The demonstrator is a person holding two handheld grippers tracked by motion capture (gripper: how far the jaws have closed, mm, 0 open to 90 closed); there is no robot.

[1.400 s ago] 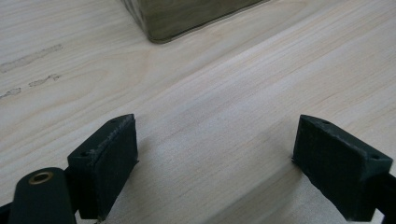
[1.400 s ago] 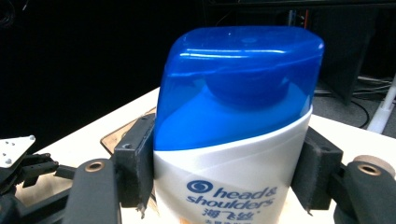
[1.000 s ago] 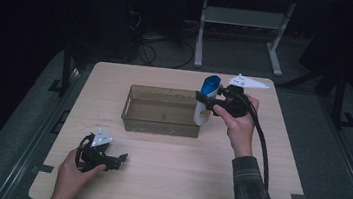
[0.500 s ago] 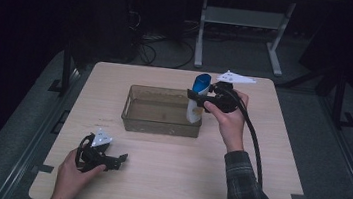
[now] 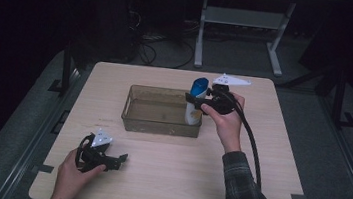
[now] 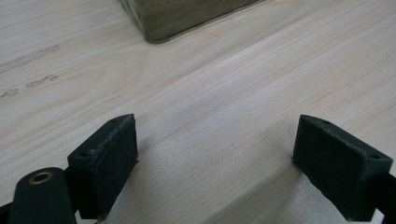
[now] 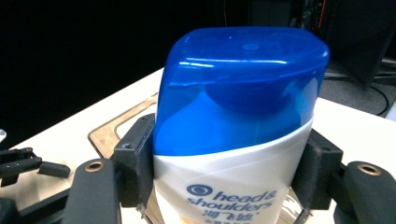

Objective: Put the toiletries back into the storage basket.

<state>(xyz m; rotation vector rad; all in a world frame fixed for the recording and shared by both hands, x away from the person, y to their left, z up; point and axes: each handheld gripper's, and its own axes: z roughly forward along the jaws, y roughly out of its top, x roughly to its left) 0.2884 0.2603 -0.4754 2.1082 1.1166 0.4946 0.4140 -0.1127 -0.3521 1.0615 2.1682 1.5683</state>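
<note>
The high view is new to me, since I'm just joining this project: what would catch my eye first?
First, the white shampoo bottle with its bright blue cap, clamped upright in the right tool at the right end of the clear bin mid-table. Next, the left tool resting open on the wooden table near its front left corner.

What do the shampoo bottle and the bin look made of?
Shampoo bottle: glossy plastic, seemingly; white body with printed logo, translucent blue cap catching highlights. Bin: probably clear, brownish-tinted plastic, since the table shows through its walls.
</note>
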